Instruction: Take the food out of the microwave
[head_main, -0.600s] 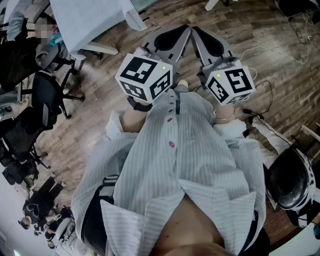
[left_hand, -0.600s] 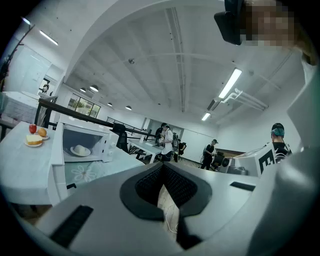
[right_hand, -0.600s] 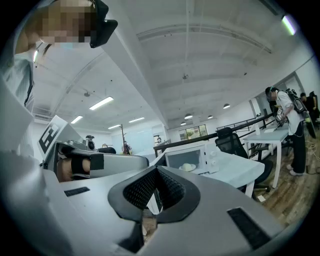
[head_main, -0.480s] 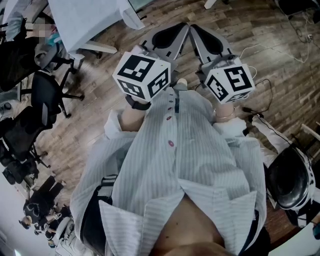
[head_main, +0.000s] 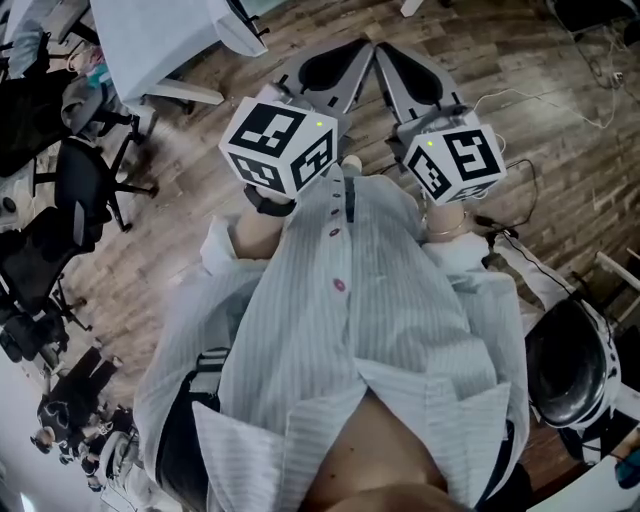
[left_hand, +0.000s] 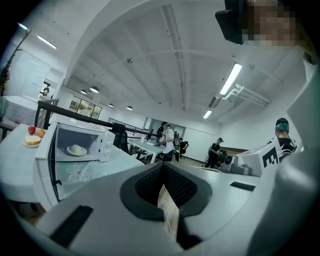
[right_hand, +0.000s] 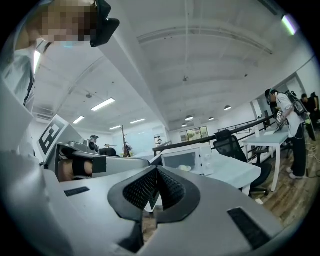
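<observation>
The left tongs (left_hand: 162, 169) and the right tongs (right_hand: 156, 171) are both closed on nothing: in each gripper view the dark ribbed pads meet at the tips, with only floor showing through the gap behind them. In the head view the person holds them side by side, close to the chest and roughly level over the wooden floor (head_main: 560, 110). This looks like a carrying posture, not a reach, and nothing is within range of either pair.

The microwave (left_hand: 80, 142) stands far off to the left on a counter (left_hand: 107, 167) covered with a pale flowered cloth. Its door (left_hand: 46, 165) appears to be swung open towards the near side, which leaves the cavity exposed. The food (left_hand: 76, 148), a pale rounded piece on a small plate, sits inside the cavity, untouched. A plate of fruit (left_hand: 33, 138) lies just left of the microwave, though what it rests on cannot be made out. People (left_hand: 167, 142) stand farther back in the room.

The task seems not yet started. With the door open, the person's next step is probably to approach the counter and spread one pair of tongs to take the plate's rim. The other pair is free to steady it.
</observation>
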